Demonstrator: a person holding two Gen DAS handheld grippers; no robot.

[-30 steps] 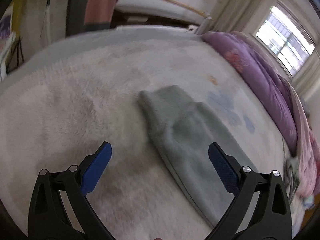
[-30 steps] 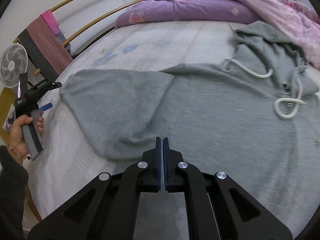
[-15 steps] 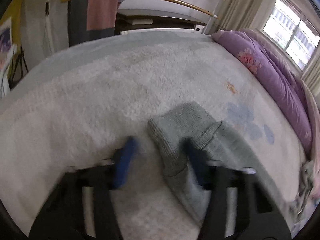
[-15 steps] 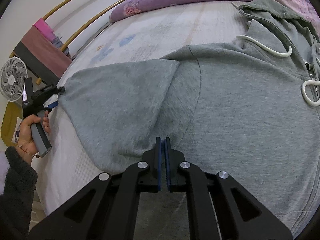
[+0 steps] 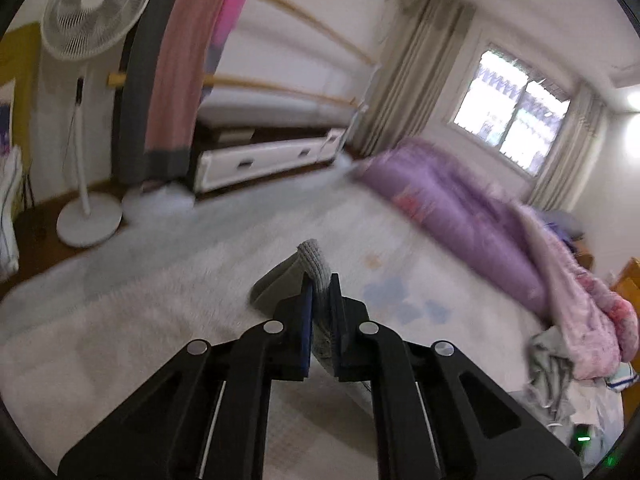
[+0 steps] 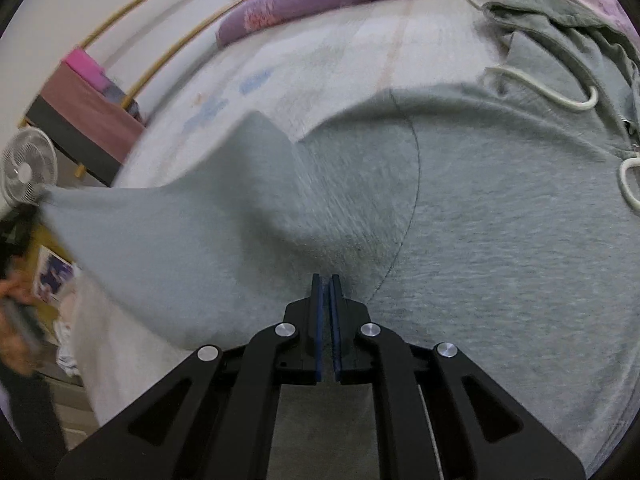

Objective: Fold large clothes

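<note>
A large grey hoodie [image 6: 480,216] with white drawstrings lies spread on the bed. Its sleeve [image 6: 160,232] is stretched up and to the left, off the bed. My left gripper [image 5: 320,292] is shut on the ribbed sleeve cuff [image 5: 316,262] and holds it raised above the bed. My right gripper [image 6: 326,288] is shut with its tips pressed on the hoodie near the armpit seam; whether cloth lies between the pads is hidden.
A white fuzzy blanket [image 5: 120,320] covers the bed. A purple and pink duvet [image 5: 480,220] is bunched along the far side. A standing fan [image 5: 88,40] and a rail with hung cloths [image 5: 176,80] stand past the bed's end.
My left gripper went from open over the sleeve end to shut on the cuff and lifted it. The sleeve now rises off the bed. My right gripper moved forward onto the hoodie's body.
</note>
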